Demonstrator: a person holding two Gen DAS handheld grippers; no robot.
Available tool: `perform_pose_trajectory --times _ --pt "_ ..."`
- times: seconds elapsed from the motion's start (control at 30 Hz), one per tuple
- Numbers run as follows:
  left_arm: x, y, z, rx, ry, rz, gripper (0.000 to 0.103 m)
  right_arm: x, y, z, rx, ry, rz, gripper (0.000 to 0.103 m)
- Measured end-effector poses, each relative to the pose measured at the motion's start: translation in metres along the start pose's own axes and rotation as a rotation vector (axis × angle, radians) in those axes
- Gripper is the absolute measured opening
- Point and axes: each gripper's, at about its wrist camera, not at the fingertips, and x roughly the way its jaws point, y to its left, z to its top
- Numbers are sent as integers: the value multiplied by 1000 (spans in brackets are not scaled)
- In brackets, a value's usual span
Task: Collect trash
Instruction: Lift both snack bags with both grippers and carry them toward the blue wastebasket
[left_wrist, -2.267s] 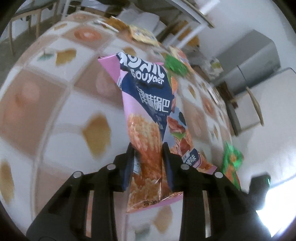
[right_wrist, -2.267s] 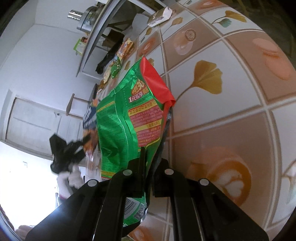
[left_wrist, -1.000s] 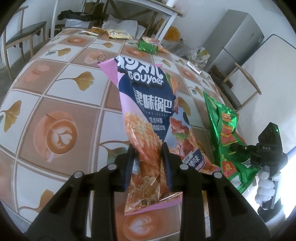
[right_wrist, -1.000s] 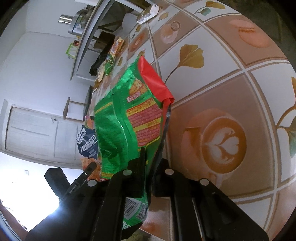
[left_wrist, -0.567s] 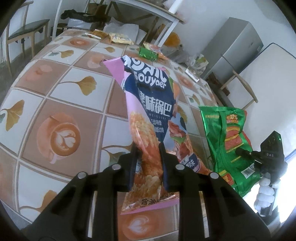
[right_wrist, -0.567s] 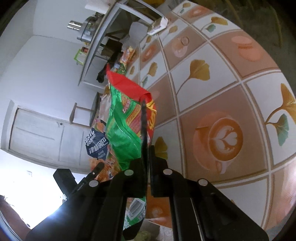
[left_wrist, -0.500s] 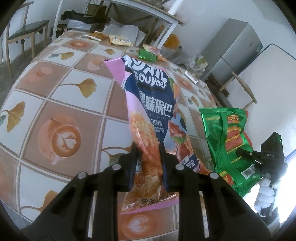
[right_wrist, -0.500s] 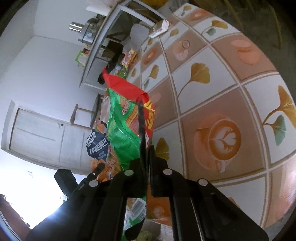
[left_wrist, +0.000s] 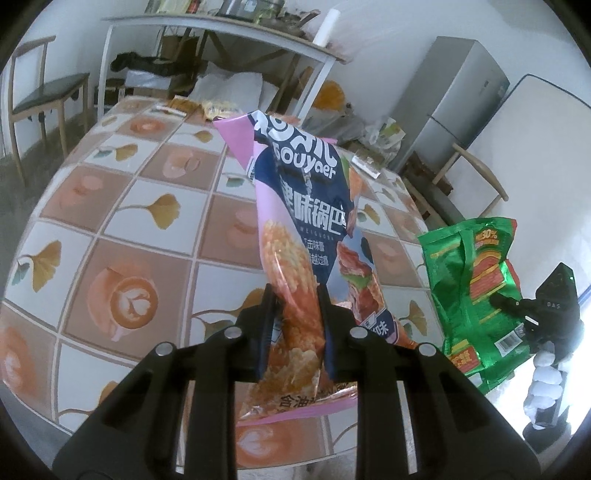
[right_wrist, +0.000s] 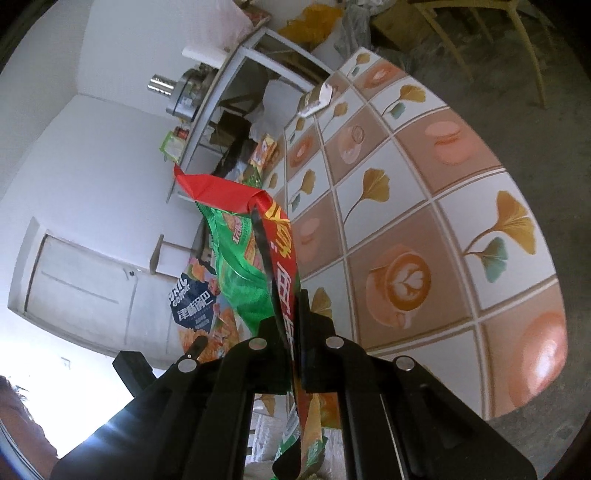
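My left gripper (left_wrist: 294, 295) is shut on a pink and navy snack bag (left_wrist: 306, 206) and holds it upright above the near edge of the tiled table (left_wrist: 122, 206). My right gripper (right_wrist: 288, 299) is shut on a green and red snack bag (right_wrist: 251, 266), held up past the table's near corner; that bag also shows in the left wrist view (left_wrist: 472, 288), right of the table. The pink bag shows small in the right wrist view (right_wrist: 195, 310). More wrappers (left_wrist: 218, 109) lie at the table's far end.
A wrapper (right_wrist: 314, 101) lies on the far part of the table. A white metal shelf table (left_wrist: 221, 29), a chair (left_wrist: 40, 88) on the left, a grey fridge (left_wrist: 454, 96) and another chair (left_wrist: 472, 173) stand around the table.
Both grippers have pulled back and lifted with their bags. The green bag has turned edge-on in the right wrist view and sits farther right of the table in the left wrist view.
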Motion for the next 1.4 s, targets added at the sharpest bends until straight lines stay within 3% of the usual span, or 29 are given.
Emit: perform_pose_trajectory --times 0.47,0.73,0.93,1.17,1.4 --pt "-33 -47 1 118 -90 34 20 -57 -3 -4 -6 -99 84 3" --pt "-40 -94 -2 219 -108 16 20 -115 -25 -14 15 -209 121 3" --pt "-28 -155 -2 307 -59 -125 20 -207 -56 -32 70 -401 101 3" --pt "6 -258 -9 462 12 -298 20 -344 -102 -81 166 -701 -52 3" --pt "64 -354 -44 558 172 -407 20 -398 -178 -134 365 -865 -116 3"
